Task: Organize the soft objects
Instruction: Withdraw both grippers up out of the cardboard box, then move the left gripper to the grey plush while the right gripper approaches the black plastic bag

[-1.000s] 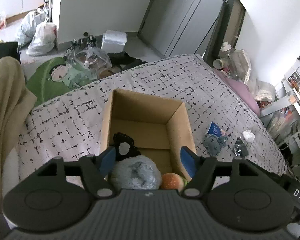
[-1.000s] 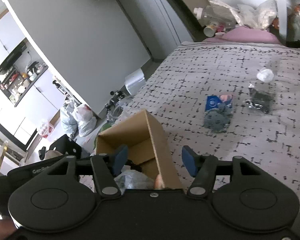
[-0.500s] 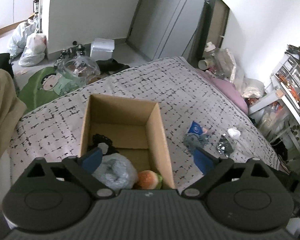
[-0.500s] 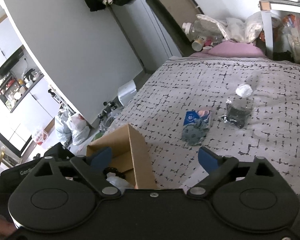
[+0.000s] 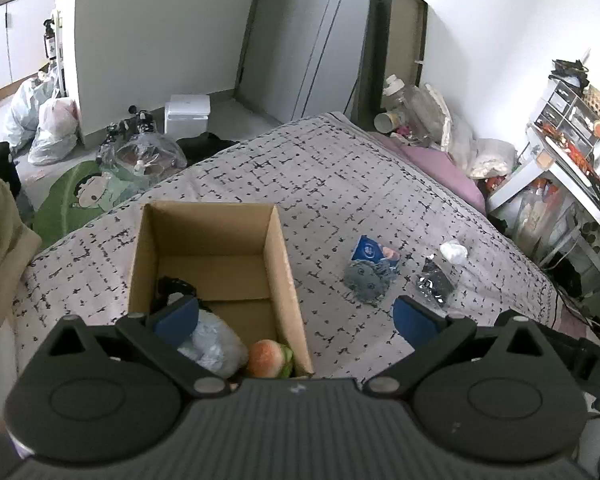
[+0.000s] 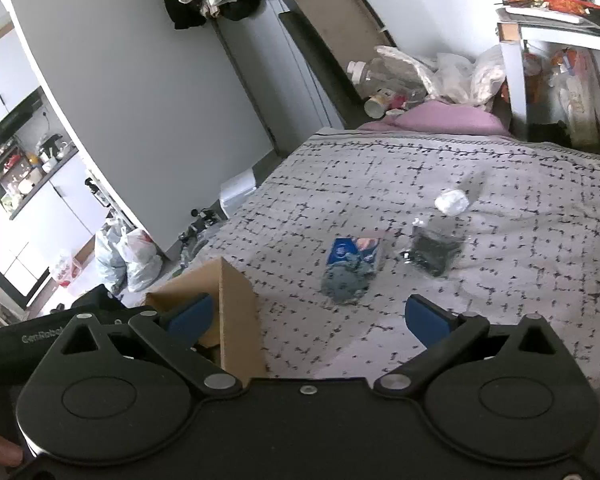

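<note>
both tools gape empty above the cardboard box [image 5: 278, 256] on the bed [image 5: 328, 184].

Burger toy [image 5: 267, 358] lower half hidden behind left tongs [image 5: 296, 320]; box [image 6: 236, 316] interior mostly hidden.

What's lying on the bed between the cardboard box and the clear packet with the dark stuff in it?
A grey soft item lying partly over a blue packet, seen between the cardboard box and clear packet in both wrist views.
</note>
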A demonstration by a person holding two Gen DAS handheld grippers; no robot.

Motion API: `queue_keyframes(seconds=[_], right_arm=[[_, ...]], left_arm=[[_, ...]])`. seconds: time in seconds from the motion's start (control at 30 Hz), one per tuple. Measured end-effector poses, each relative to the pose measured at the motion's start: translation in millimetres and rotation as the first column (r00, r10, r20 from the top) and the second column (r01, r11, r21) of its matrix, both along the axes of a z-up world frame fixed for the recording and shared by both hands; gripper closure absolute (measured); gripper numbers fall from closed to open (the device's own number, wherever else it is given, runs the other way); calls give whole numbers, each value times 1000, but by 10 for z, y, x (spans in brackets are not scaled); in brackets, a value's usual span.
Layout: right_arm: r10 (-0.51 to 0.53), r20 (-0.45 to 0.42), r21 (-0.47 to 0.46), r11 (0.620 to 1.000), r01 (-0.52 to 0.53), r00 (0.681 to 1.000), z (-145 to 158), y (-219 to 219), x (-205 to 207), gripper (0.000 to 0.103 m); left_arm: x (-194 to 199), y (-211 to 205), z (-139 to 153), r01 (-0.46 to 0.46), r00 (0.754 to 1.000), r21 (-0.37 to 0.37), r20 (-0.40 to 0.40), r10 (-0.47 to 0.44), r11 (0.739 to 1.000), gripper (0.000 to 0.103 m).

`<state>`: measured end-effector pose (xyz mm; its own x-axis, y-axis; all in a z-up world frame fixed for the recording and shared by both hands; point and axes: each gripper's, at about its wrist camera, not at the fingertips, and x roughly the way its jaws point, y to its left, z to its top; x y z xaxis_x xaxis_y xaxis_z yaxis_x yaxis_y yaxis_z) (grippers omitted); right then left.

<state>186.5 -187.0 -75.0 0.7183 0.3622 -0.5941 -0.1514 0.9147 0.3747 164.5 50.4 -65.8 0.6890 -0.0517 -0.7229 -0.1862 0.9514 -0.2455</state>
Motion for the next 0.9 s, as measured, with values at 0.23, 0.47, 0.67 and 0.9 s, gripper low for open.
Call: queue_keyframes(seconds=[0.23,0.47,0.67,0.9], right_arm=[[-7,10,-1,1000,7,1000,-15,-205,22,0],[-34,-2,3,999,34,999,-88,-415,73,0],[-25,-24,49,998,26,999,-171,-543,140,0],[-32,-27,43,999,33,999,-215,-609,266,0]], left_arm=[[69,-195,7,29,1000,19,9,-30,999,0],[137,-389,-26,57,998,39,4,-57,998,0],[197,-530,-62,82,997,62,-10,-81,995,0],[300,-628,-101,88,996,63,-27,-87,994,0]])
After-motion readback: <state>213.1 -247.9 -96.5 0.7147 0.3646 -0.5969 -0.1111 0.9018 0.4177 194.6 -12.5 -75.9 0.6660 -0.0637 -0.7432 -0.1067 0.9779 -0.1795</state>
